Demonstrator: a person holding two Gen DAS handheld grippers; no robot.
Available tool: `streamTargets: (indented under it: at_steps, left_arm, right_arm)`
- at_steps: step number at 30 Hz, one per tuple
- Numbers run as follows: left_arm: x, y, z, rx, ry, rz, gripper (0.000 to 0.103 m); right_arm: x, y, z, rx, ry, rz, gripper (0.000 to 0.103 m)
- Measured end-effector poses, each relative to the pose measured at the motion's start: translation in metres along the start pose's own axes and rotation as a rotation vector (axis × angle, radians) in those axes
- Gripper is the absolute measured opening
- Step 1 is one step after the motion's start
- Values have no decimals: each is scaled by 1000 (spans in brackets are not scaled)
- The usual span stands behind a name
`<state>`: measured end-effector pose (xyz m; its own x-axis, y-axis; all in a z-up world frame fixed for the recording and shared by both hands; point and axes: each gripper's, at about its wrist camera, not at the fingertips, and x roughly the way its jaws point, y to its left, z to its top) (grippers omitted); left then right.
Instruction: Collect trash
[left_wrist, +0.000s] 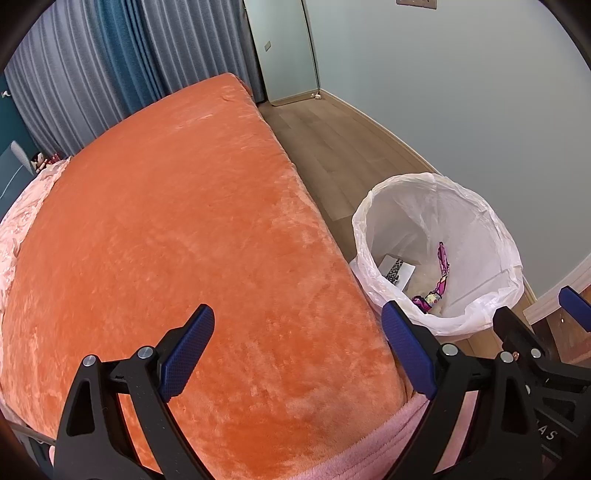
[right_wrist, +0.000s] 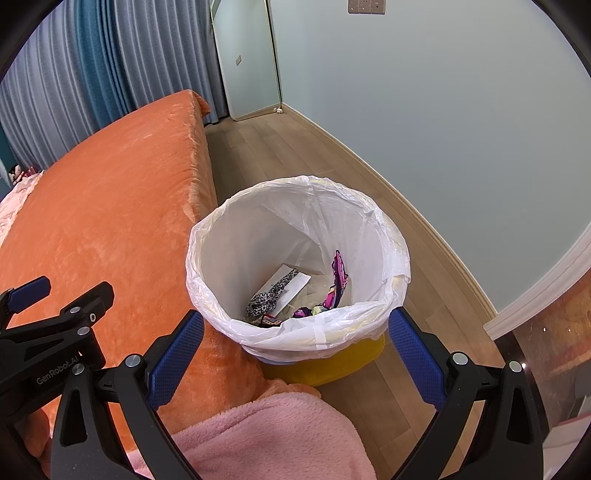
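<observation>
A yellow trash bin lined with a white plastic bag (right_wrist: 373, 236) stands on the floor beside the bed; it also shows in the left wrist view (left_wrist: 495, 258). Inside lie a purple wrapper (right_wrist: 338, 277), a white card (right_wrist: 291, 286) and a leopard-print piece (right_wrist: 267, 301). My right gripper (right_wrist: 295, 347) is open and empty, just above the bin's near rim. My left gripper (left_wrist: 299, 347) is open and empty, over the orange blanket (left_wrist: 184, 221) on the bed.
A pink blanket (right_wrist: 266, 435) lies at the bed's near corner. Wooden floor (right_wrist: 273, 155) runs between the bed and the pale wall (right_wrist: 443, 129). Grey and blue curtains (left_wrist: 92, 66) hang behind the bed. A door (right_wrist: 247, 59) stands at the far end.
</observation>
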<state>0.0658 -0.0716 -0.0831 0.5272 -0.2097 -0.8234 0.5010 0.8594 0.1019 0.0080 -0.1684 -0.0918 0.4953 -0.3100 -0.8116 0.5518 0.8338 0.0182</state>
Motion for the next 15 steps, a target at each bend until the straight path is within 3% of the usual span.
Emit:
streamTargets:
  at_steps: [15]
  left_arm:
    - [2,-9,3,36,6,-22,88]
  right_arm:
    - [0,-6,-3,25,0,-11,96]
